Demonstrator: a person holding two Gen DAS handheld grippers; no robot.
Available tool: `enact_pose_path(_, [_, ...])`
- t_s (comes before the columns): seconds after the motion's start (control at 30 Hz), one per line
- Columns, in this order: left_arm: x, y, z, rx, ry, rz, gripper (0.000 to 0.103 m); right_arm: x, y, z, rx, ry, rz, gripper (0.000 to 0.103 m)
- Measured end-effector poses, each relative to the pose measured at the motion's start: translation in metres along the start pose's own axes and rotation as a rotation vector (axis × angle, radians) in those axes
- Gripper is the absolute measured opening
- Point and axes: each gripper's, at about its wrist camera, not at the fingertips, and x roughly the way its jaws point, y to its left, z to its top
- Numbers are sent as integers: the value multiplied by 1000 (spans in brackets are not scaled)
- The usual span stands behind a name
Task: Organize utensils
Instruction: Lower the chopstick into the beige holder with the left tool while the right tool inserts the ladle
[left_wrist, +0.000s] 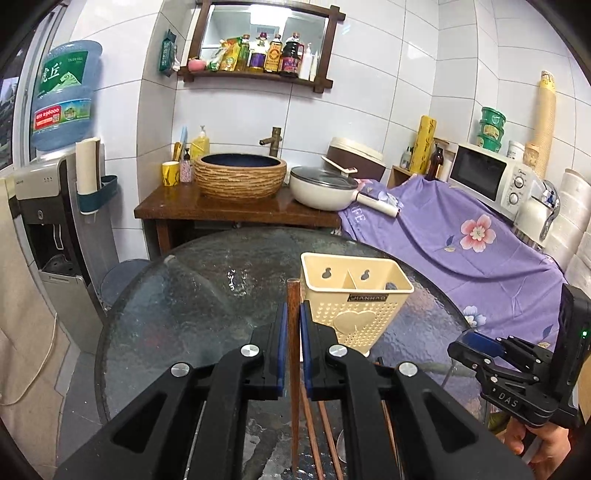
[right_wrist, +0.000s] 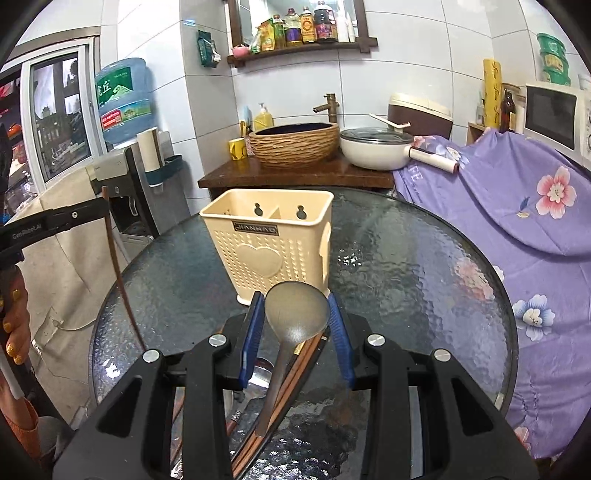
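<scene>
A cream plastic utensil holder (left_wrist: 354, 295) with two compartments stands on the round glass table (left_wrist: 192, 295); it also shows in the right wrist view (right_wrist: 269, 243). My left gripper (left_wrist: 293, 321) is shut on a brown wooden chopstick (left_wrist: 294, 350), held upright just left of the holder; the same chopstick shows at the left of the right wrist view (right_wrist: 118, 266). My right gripper (right_wrist: 297, 317) is open over a metal spoon (right_wrist: 295, 314) and more chopsticks (right_wrist: 295, 365) lying on the table (right_wrist: 406, 280) in front of the holder.
More chopsticks (left_wrist: 325, 435) lie on the table under my left gripper. Behind the table stands a wooden counter (left_wrist: 236, 210) with a basin and a white pan (left_wrist: 321, 188). A purple floral cloth (left_wrist: 461, 240) covers the right side. A water dispenser (left_wrist: 51, 206) stands at the left.
</scene>
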Motion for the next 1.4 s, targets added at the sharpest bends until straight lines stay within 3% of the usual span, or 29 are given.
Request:
enact_pose_path(0.23, [-15,1,14,3,-38,-6,7,-6,3,14,-22,-25,24,36])
enact_pose_path(0.5, [-34,-13,54,27,-96,-52,7,-7,2,48,-44,-52,44,36])
enact_pose_path(0.8, [-47,-40,137,62,-191,-67,7,-15,5,136,-51,-165,28,36])
enact_pose_path(1.0, [-33,-54,172,60,-234,-41,7,-6,3,188,-49,-236,-45,36])
enact_pose_path(1.13, [-4,-56,173,48,-206,-27,7,23,-2,188,-52,-210,-76,36])
enact_pose_path(1.4, [60,-44,133,38,-87,4,7,86,-9,139,-83,-128,-103,36])
